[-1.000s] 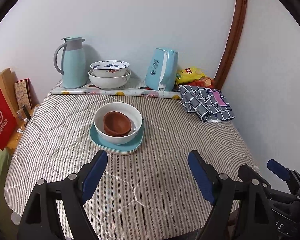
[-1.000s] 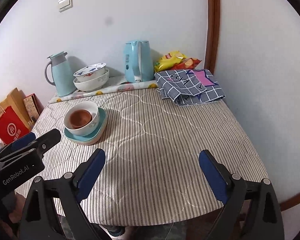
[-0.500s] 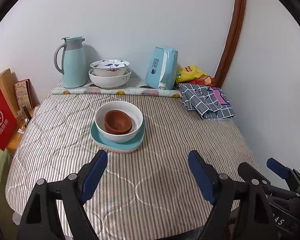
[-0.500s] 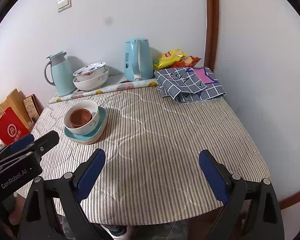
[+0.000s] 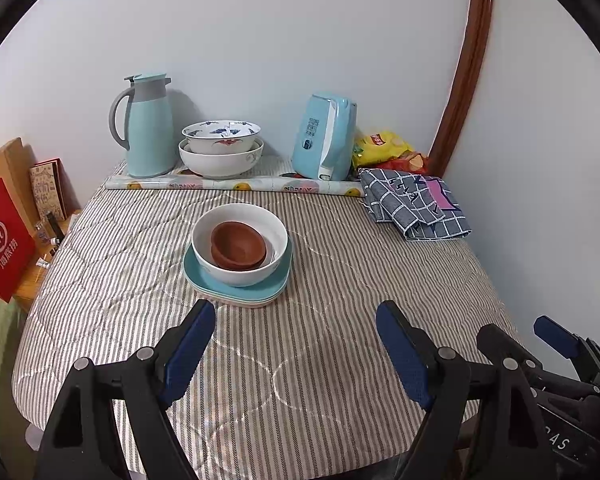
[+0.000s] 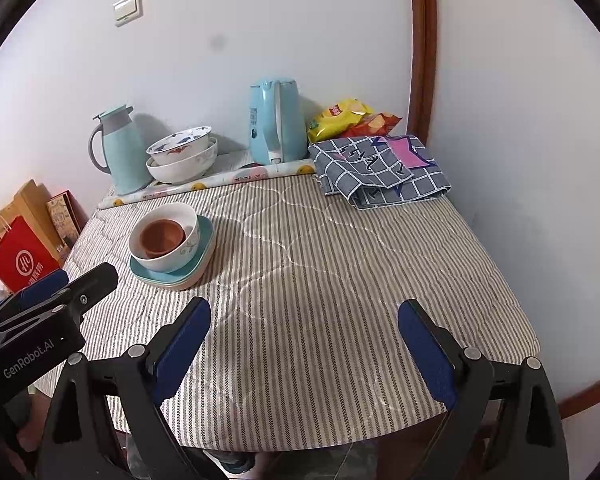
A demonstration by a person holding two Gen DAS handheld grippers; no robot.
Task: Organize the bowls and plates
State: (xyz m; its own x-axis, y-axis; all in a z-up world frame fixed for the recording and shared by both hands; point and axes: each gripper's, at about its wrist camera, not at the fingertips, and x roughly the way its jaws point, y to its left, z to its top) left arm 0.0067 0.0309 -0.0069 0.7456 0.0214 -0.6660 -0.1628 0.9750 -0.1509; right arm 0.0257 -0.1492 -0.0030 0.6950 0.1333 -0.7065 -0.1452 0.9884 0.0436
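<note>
A brown bowl [image 5: 237, 246] sits inside a white bowl [image 5: 239, 272], which stands on stacked teal plates [image 5: 235, 292] in the middle of the striped table. The same stack shows in the right wrist view, with brown bowl [image 6: 161, 236], white bowl [image 6: 171, 258] and plates [image 6: 175, 278]. Two patterned white bowls [image 5: 221, 148] [image 6: 179, 156] are nested at the back. My left gripper [image 5: 295, 344] is open and empty, just in front of the stack. My right gripper [image 6: 304, 344] is open and empty, over the table's front right.
At the back stand a teal jug [image 5: 147, 128], a rolled mat [image 5: 235, 186], a blue kettle [image 5: 326, 136], snack bags [image 5: 384, 148] and a folded checked cloth [image 5: 414, 208]. A red bag [image 5: 1, 240] hangs left of the table. Walls close off back and right.
Both grippers have drawn back slightly from the table; the stack looks a little farther away. Nothing on the table has moved.
</note>
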